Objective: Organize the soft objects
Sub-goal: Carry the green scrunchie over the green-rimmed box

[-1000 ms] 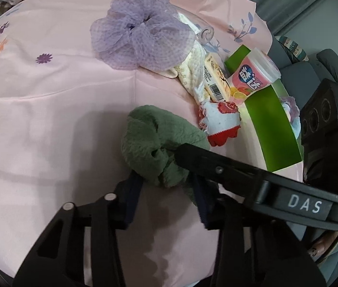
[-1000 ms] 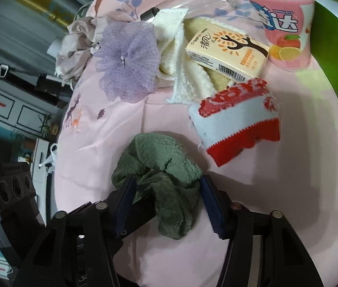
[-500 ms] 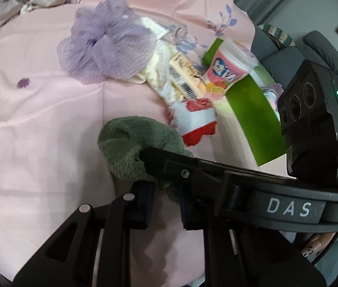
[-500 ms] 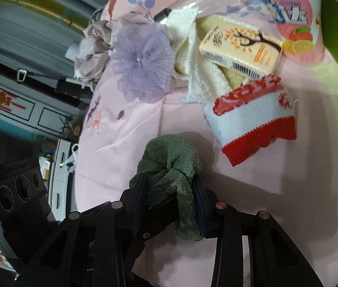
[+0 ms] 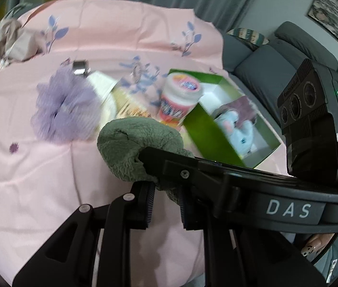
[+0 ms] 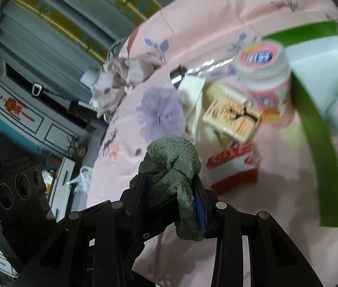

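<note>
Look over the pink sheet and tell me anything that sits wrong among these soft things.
Hard items lie mixed into the pile: a pink-lidded jar stands against the green box, and a small carton rests tilted on the cream cloths. Also odd: both the left tool and the right tool clamp the same green cloth.

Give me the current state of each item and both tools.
Green fleece cloth: bunched, lifted off the pink sheet, gripped by both tools.
Left tool: shut on the cloth.
Right tool: shut on the cloth.
Green box: open, blue plush toy inside.
Gum jar: upright, lid on.
Purple mesh scrunchie: lying on the sheet.
</note>
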The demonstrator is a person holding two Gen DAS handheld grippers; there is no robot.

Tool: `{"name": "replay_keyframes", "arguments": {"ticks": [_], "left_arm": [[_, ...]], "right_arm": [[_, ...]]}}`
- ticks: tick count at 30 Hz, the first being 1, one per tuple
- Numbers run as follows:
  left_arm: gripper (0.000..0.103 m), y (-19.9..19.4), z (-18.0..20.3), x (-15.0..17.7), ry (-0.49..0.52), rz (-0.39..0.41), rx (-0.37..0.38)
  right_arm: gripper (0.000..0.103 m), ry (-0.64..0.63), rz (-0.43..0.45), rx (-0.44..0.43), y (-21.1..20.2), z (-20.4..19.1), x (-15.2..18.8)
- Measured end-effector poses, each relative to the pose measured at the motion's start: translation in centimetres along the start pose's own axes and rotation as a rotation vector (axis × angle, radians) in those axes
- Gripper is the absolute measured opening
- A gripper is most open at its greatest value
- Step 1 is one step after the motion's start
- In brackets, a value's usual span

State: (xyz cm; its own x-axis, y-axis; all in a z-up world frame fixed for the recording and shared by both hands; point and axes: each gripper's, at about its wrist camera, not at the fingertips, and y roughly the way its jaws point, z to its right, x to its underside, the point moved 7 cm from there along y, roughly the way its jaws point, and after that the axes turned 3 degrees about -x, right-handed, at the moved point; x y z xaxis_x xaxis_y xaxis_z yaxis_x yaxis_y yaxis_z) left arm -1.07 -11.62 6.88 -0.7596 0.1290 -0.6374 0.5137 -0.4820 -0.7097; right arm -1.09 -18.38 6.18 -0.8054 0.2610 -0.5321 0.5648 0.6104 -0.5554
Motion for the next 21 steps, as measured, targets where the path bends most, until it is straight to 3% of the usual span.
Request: {"name": "replay_keyframes", "arguments": {"ticks": [21], "left_arm": [[0.014,0.4,8.3,-6.8,0.168,0.106,0.088]], "right_arm": [[0.039,-0.022,0.208,0.054,-8.4,1.8,-6.2]]}}
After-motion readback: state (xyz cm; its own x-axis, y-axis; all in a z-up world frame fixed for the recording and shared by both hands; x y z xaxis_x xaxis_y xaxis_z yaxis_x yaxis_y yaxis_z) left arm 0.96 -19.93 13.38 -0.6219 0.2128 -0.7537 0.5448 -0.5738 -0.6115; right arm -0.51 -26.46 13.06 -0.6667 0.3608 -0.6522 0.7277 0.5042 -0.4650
